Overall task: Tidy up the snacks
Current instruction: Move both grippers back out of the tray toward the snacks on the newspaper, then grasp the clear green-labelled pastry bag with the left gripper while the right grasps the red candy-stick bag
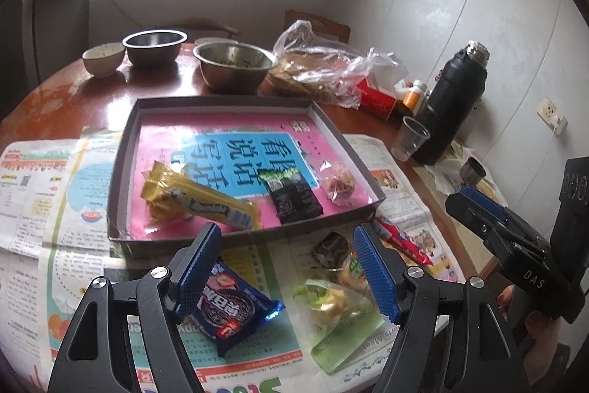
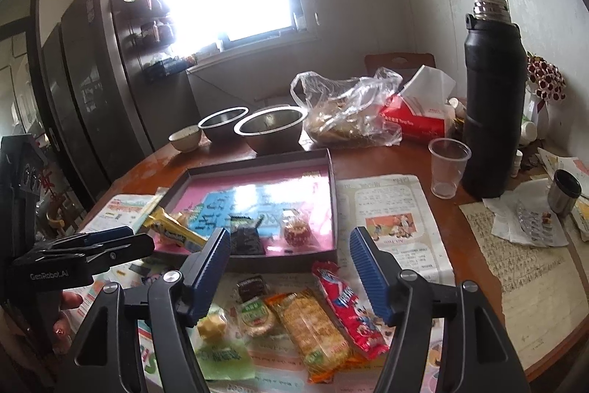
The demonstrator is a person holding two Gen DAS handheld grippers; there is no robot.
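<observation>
A round wooden surface [image 1: 66,91] is partly covered with newspaper [image 1: 44,194]. On the paper sits a shallow tray [image 1: 121,150] with a pink lining, already holding a long yellow bar [image 1: 200,199], a small black packet [image 1: 294,196] and a clear-wrapped sweet [image 1: 338,185].

The loose snacks still to be sorted lie on the newspaper just in front of the tray's near edge. The left gripper [image 1: 291,271] hovers above them, its blue fingers [image 1: 195,271] spread wide and holding nothing. A blue cookie packet [image 1: 235,312] lies directly under its left finger, and a green-wrapped pastry [image 1: 331,304] lies toward its right finger.

The right gripper [image 2: 291,273] is also spread and empty. A long red packet [image 2: 349,308] and an orange cracker pack [image 2: 313,330] lie between its fingers, their long axes running away from the camera toward the tray, so its fingers would close across their narrow width. The right gripper looks nearer these two; the left is nearer the blue packet.
</observation>
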